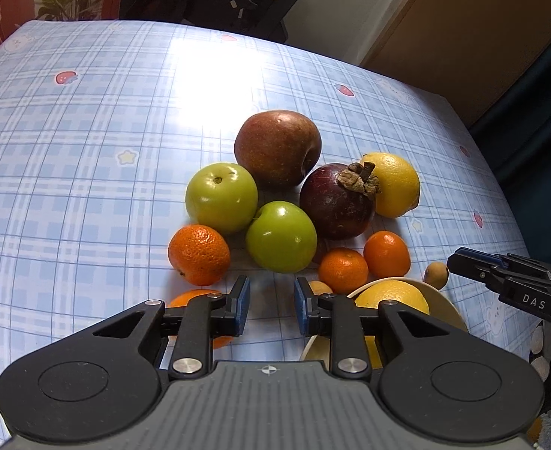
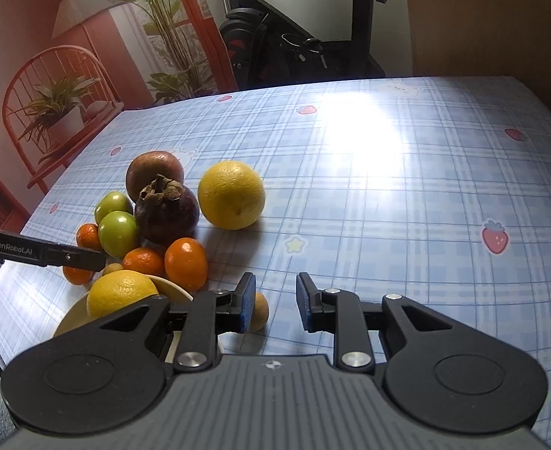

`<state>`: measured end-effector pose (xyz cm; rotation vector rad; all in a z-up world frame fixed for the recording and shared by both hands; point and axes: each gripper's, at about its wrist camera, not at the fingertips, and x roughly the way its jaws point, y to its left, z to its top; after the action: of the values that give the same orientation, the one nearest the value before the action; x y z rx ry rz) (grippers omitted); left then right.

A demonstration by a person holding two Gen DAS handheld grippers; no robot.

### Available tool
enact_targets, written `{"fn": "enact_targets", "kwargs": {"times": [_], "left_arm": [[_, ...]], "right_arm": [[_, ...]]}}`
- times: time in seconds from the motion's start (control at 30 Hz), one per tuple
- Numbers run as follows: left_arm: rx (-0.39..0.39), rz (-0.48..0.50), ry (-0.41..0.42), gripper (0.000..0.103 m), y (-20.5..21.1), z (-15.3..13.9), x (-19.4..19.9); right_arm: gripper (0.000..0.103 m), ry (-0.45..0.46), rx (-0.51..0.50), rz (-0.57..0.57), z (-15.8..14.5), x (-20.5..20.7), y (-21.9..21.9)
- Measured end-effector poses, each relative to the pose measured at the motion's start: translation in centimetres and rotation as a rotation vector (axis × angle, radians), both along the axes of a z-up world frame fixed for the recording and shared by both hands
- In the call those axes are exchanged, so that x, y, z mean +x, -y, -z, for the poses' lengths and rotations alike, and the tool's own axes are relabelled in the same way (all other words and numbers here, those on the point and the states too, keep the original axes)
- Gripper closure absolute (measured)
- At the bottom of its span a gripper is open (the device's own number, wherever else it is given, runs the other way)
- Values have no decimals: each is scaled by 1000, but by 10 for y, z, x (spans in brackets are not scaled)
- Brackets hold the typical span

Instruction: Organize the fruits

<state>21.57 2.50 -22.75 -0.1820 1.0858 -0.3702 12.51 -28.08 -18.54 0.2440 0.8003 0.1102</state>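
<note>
Plainly, the left gripper (image 1: pixel 271 309) and right gripper (image 2: pixel 275 302) both stand slightly parted and empty, near the fruits (image 1: pixel 335 202) heaped mid-table by the bowl (image 1: pixel 448 303). The nearest green apple (image 1: pixel 281 236) looks firm, smooth and apt to roll; it is probably best pinched across its widest middle.

The table (image 2: pixel 388 187) carried a blue plaid cloth printed with strawberries, under strong glare. Behind it stood an exercise bike (image 2: pixel 275 45), a red chair (image 2: pixel 50 86) holding a potted plant (image 2: pixel 56 108), and a brown panel (image 1: pixel 463 37).
</note>
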Motion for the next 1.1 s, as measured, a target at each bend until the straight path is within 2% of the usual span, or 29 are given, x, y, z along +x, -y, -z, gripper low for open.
{"fn": "enact_targets", "kwargs": {"times": [0.23, 0.37, 0.53, 0.67, 0.73, 0.9, 0.97, 1.0, 1.1], "left_arm": [[-58, -32, -13, 76, -10, -3, -1], [-83, -47, -10, 74, -15, -8, 0], [-97, -25, -38, 73, -4, -5, 0], [-102, -23, -53, 72, 1, 1, 0], [-102, -24, -61, 67, 4, 3, 0], [-112, -30, -62, 67, 9, 9, 2], [-123, -30, -59, 69, 5, 9, 2], [-137, -27, -55, 78, 4, 9, 1], [-117, -18, -32, 85, 6, 4, -1]], "right_arm": [[76, -2, -25, -31, 0, 3, -8], [65, -5, -43, -34, 8, 14, -11], [65, -12, -48, -64, 12, 20, -14], [73, -13, -29, -67, 16, 17, -12], [73, -7, -27, -67, 17, 15, -12], [73, 1, -28, -70, 17, 14, -11], [73, 1, -34, -73, 17, 14, -12], [72, 1, -34, -73, 18, 14, -12], [71, 0, -40, -70, 18, 13, -14]]}}
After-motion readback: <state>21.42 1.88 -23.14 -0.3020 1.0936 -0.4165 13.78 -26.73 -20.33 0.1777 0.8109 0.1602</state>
